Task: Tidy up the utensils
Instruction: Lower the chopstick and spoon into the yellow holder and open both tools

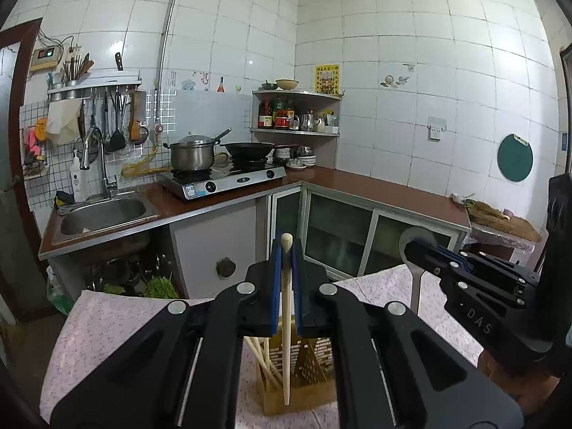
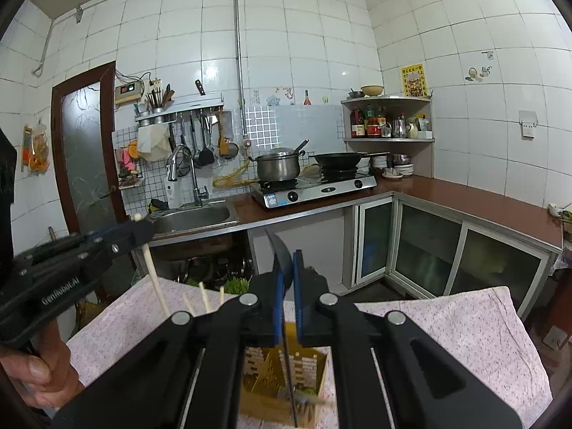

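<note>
Now we hold one chopstick (image 1: 286, 307) clenched in the left gripper (image 1: 286, 261) and a spoon (image 2: 282, 261) in the right gripper (image 2: 287, 268), both hanging upright over the holder (image 2: 314, 368), probably to drop them in.

Two handheld grippers of matte black plastic: the left gripper (image 1: 286, 250) and right gripper (image 2: 287, 261) each have blue-padded fingers (image 1: 275, 279) and round silver pivot screws on the linkage arms. White lettering marks each gripper's side. A bare hand (image 2: 39, 371) appears below the left gripper's lettering.
</note>
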{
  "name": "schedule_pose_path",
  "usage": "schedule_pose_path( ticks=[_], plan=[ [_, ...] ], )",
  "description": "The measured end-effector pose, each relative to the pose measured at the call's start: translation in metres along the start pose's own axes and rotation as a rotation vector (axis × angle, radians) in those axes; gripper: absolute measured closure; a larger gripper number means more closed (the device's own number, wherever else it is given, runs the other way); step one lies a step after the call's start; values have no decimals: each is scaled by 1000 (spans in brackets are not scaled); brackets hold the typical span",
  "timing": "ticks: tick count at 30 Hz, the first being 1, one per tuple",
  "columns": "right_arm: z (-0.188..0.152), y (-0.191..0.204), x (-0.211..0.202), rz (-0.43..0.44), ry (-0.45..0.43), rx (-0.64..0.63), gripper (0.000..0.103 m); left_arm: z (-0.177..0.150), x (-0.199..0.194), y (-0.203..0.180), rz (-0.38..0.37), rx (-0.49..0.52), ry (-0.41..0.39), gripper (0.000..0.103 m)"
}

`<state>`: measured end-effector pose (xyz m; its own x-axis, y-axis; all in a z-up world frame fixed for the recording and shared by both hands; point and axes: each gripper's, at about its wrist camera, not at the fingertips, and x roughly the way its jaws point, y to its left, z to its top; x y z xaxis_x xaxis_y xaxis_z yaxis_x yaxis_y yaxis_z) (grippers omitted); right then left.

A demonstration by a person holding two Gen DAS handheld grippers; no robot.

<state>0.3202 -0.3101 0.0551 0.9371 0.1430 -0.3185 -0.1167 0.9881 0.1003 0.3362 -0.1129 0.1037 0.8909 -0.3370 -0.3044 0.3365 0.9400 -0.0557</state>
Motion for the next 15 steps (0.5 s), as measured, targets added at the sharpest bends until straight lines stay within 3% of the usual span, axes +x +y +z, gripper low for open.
schedule_pose_path(
  ticks=[15],
  plan=[
    [7, -11, 36, 20, -18, 37, 98, 29, 24, 3, -9, 12, -60, 99]
  ],
)
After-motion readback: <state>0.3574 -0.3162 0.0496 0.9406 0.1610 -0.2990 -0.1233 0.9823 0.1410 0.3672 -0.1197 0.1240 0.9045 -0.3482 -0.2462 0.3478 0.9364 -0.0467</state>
